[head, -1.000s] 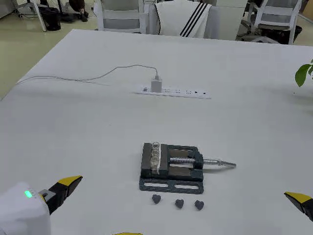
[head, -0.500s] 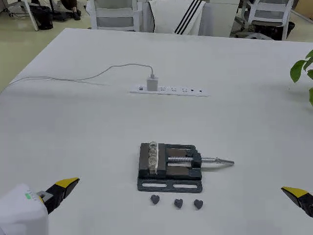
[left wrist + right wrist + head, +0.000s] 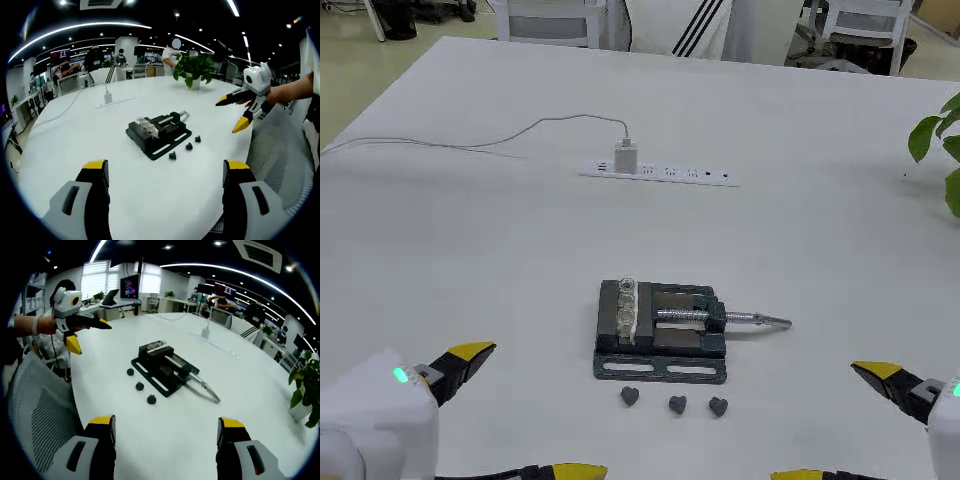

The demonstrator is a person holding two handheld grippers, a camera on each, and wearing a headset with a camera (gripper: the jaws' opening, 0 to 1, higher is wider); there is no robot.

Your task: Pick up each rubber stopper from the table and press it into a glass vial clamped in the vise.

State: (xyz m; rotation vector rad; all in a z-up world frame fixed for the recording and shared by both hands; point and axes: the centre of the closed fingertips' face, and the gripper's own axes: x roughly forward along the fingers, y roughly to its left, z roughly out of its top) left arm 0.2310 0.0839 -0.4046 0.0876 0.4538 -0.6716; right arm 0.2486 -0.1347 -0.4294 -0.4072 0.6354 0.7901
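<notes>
Head view, looking down on the white counter (image 3: 470, 230). My left tongs (image 3: 525, 410) enter at the lower left of the frame and my right tongs (image 3: 830, 422) at the lower right. Both are spread wide and carry nothing; each gripper view confirms this, with its two yellow-tipped jaws standing well apart over bare counter.

The vise (image 3: 660, 335) sits at centre frame, its screw handle pointing right. It clamps a short row of glass vials (image 3: 626, 305) upright at its left end; whether any vial is already plugged is too small to tell. Three dark stoppers (image 3: 677, 404) lie in a row on the counter just below the vise, apart from one another and from it. A power strip (image 3: 655, 172) lies above centre, and plant (image 3: 940, 140) leaves show at the right edge.

Change over the last second: the whole picture has shifted with my head, so the vise only seems to have moved. Measured against the vise, both tongs have come inward, the right more than the left, and their lower jaws now show at the bottom edge. The stoppers lie in the same row as before, untouched.

Meaning for the task: I judge this the approach before the first pick. No stopper is lifted yet, and either tongs must next descend around one.
</notes>
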